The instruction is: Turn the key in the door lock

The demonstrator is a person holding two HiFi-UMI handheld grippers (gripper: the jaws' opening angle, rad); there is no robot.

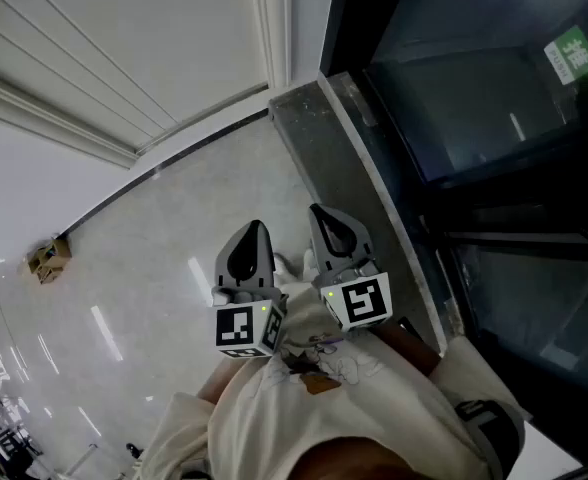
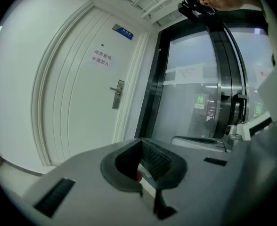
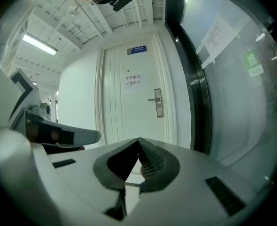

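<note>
The white door (image 3: pixel 129 107) stands some way ahead, with its silver handle and lock plate (image 3: pixel 158 102) on its right side; the lock plate (image 2: pixel 118 94) also shows in the left gripper view. No key shows in any view. I hold both grippers close to my body, side by side and pointing at the door. My left gripper (image 1: pixel 254 227) (image 2: pixel 141 141) has its tips together with nothing between them. My right gripper (image 1: pixel 317 211) (image 3: pixel 138 139) is shut and empty too. Both are far from the lock.
A glass wall in a dark frame (image 1: pixel 474 118) (image 3: pixel 232 79) runs along the right, with a grey stone strip (image 1: pixel 344 168) at its foot. A small cardboard box (image 1: pixel 48 258) sits on the glossy floor at the left. Two paper signs (image 3: pixel 134 80) hang on the door.
</note>
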